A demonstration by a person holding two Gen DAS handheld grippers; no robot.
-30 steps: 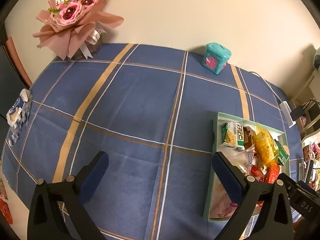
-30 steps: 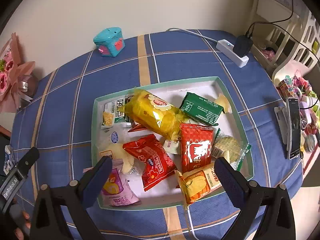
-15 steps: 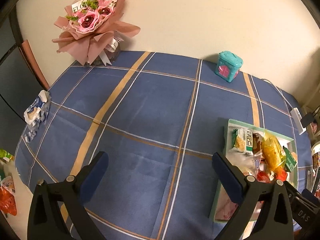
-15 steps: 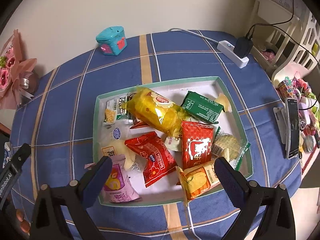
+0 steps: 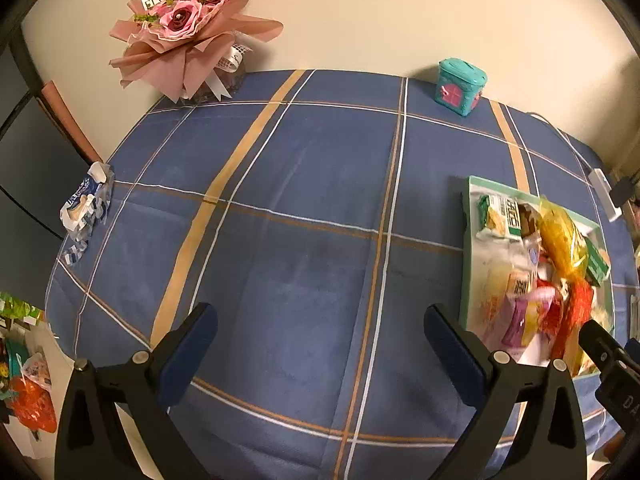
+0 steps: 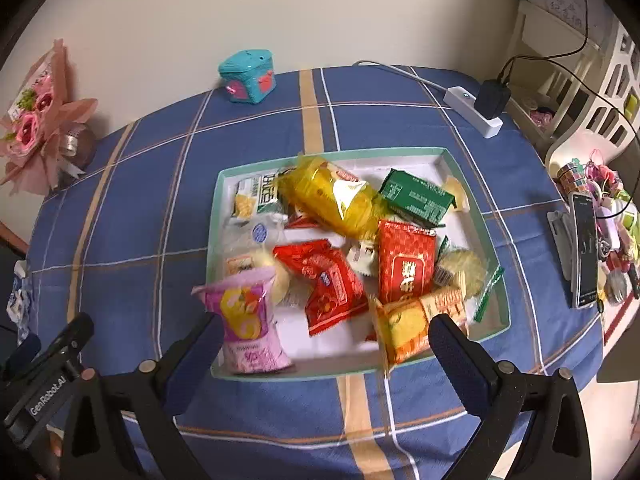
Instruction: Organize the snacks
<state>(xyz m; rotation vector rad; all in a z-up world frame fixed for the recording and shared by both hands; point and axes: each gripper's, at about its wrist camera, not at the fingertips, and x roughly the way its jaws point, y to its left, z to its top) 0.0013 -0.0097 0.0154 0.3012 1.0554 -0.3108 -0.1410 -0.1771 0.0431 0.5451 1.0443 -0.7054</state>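
While both pairs of fingers stand spread wide with nothing between them, the risks lie mostly in the crowded tray [image 6: 496, 254] ahead of the right gripper [image 6: 326, 342]. Nearest that gripper, the pink packet [image 6: 248, 326] leans over the tray's near-left rim, and the orange packet [image 6: 416, 322] sticks up at the near edge; a careless pass of the open fingers could tip either one out onto the blue plaid surface [image 6: 160, 184]. Just beyond, the two red packets [image 6: 406, 266] overlap smaller wrapped pieces, so a grab there may catch two at once or crush what lies beneath. Farther in, the yellow bag [image 6: 336, 198] is puffy and glossy and rests on top of others; by the look of it, it could slip from a pinch or drag the green packet [image 6: 416, 196] beside it. The heap would suit snacks merely gathered in the tray or snacks awaiting sorting, and the pictures do not settle which.

The left gripper [image 5: 320, 340] hovers over bare cloth, well apart from the tray, with the tray's left rim just beside its right finger. At the far edge stand a teal box [image 6: 248, 76] and a pink bouquet [image 5: 188, 28]; a wide sweep could knock them. On the right, a power strip [image 6: 476, 112] and its cord lie close behind the tray, where a snag is possible.
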